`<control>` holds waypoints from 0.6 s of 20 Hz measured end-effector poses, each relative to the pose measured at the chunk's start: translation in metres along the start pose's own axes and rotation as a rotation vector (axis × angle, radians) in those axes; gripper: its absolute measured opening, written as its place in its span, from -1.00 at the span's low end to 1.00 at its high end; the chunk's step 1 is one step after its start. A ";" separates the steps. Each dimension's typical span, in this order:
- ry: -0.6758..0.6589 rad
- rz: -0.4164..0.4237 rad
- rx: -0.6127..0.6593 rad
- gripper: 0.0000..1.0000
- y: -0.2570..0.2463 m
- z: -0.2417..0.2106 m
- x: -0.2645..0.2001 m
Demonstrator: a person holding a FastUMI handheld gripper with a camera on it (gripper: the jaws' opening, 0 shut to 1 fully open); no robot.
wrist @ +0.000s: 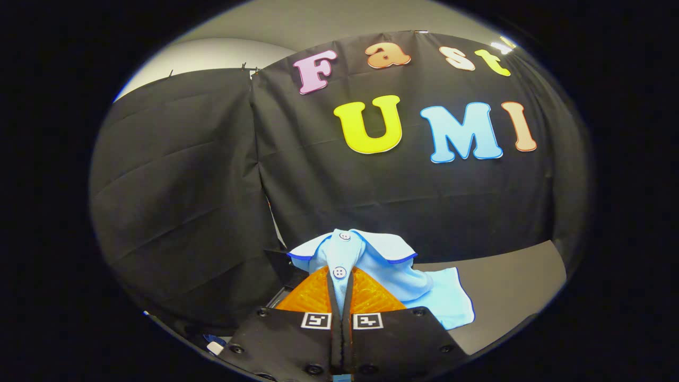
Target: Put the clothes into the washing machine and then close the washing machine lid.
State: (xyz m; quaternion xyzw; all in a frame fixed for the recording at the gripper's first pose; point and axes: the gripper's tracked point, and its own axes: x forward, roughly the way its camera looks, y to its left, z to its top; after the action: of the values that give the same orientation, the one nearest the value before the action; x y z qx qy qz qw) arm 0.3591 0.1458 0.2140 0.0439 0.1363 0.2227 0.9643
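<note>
Two fingers of my gripper (340, 297) sit nearly closed at the bottom centre of the frame, with the button placket of a light blue shirt (371, 265) pinched in the narrow slit between them; both ribbed pads (310, 297) press on the fabric. One white button (339, 272) lies just above the fingertips and a second sits higher, at the collar (347, 244). I see the collar spread open, edged in darker blue, standing up beyond the fingers. Soft, creased cloth falls away to the lower right, where a flat panel of the shirt drapes onto a smooth grey table (509, 286). That tabletop runs bare toward the right, its near edge curving down to the lower right. Behind everything hangs the black cloth wall (175, 185), wrinkled, with a seam left of centre. A pale ceiling (223, 53) shows at the upper left.
</note>
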 end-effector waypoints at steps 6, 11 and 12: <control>0.035 0.028 0.010 -0.98 0.047 -0.026 0.031; 0.077 0.036 0.005 -0.98 0.077 -0.052 0.056; 0.085 0.033 0.003 -0.98 0.082 -0.058 0.061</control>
State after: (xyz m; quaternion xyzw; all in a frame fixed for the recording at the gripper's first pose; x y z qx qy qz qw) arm 0.3609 0.2472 0.1554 0.0383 0.1767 0.2400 0.9538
